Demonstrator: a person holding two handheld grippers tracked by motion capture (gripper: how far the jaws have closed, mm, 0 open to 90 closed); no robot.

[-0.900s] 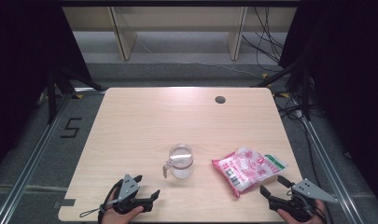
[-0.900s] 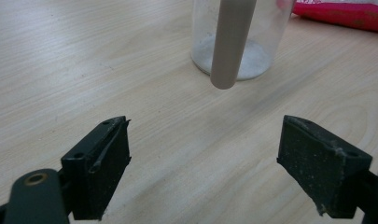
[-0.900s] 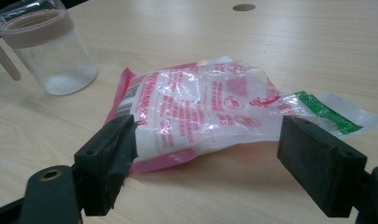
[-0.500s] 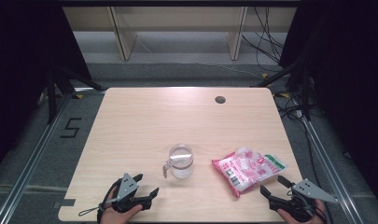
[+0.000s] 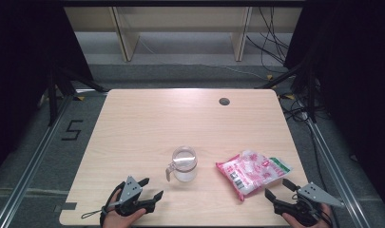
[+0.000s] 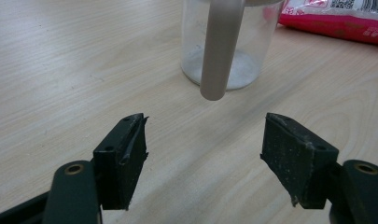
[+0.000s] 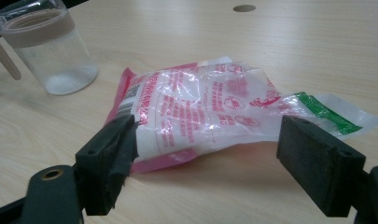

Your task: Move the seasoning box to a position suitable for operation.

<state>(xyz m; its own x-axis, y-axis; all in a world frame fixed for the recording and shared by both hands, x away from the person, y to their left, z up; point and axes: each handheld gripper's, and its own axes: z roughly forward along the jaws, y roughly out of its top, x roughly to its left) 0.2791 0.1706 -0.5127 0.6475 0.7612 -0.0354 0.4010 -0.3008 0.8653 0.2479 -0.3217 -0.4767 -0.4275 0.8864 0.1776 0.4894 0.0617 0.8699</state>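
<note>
Low in the frame, the right gripper (image 5: 278,191) is sitting wide open, empty, nearest the crinkled red-and-white plastic bag (image 5: 253,171) lying up-left of its fingers (image 7: 108,158), long axis running left-right; the left gripper (image 5: 150,189) is gaping empty before the clear handled jug (image 5: 184,164).

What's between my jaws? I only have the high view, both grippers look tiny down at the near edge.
Observer: Nothing. In the left gripper view the left gripper is open over bare table, lined up with the handle of the clear jug ahead of it.
Operator: And the right one?
Observer: The right gripper is open too; the plastic bag lies just ahead of its jaws, which do not press on it.
Operator: Anything in the jug?
Observer: A thin pale layer across the bottom, seen in the right gripper view; I can't tell what it is.
Operator: Bag sealed?
Observer: Cannot tell. It lies flat and crinkled, with a green strip at the far end.
</note>
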